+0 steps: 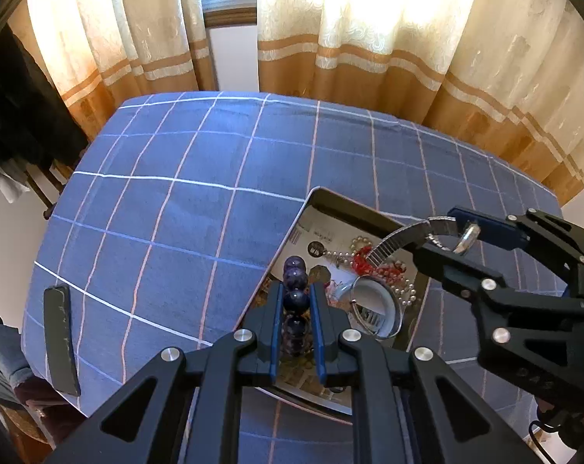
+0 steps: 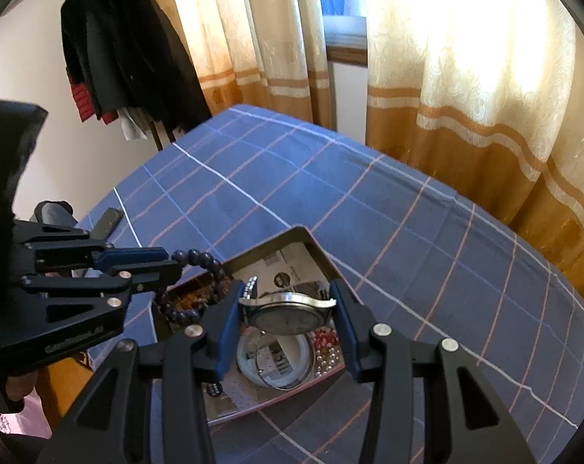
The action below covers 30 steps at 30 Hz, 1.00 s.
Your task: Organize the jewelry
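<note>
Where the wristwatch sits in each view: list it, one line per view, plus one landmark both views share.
Left wrist view: the wristwatch is at right of centre, held in the right gripper, its metal band trailing left over the tray.
Right wrist view: the wristwatch is at lower centre, between the gripper's fingers, face down.
Shared landmark: the tray of jewelry underneath.

Blue checked tablecloth (image 1: 176, 201) lies open left of and beyond the tray (image 1: 342, 205); a dark flat bar (image 1: 61, 340) sits near its left edge; curtains (image 1: 369, 38) hang close behind the table.
</note>
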Each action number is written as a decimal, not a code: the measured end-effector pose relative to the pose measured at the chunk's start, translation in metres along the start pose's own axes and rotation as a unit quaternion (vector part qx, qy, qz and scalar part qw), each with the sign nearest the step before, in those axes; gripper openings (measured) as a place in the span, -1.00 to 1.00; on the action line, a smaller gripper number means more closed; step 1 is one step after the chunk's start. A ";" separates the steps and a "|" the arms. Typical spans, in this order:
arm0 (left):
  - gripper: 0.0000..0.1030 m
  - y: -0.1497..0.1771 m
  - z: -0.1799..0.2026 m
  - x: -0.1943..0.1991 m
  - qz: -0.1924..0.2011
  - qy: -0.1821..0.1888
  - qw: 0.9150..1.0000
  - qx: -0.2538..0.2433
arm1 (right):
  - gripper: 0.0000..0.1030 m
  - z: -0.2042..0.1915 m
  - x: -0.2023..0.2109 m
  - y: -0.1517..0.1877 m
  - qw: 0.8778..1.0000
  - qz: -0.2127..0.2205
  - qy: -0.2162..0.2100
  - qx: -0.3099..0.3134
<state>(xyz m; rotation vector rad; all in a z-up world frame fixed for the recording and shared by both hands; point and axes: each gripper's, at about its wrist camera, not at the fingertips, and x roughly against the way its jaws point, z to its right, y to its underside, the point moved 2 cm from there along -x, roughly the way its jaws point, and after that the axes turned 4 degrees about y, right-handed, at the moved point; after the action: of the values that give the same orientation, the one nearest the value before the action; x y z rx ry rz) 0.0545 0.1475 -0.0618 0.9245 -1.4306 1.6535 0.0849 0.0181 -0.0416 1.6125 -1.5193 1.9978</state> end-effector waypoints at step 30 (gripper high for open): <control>0.16 0.017 -0.004 0.002 -0.011 -0.047 0.998 0.042 | 0.36 0.001 -0.004 0.015 0.999 -0.037 0.015 0.009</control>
<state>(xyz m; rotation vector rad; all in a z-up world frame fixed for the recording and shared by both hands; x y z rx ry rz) 0.0382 0.1497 -0.0678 1.0751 -1.4174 1.6832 0.0774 0.0123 -0.0539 1.6143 -1.4139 1.9913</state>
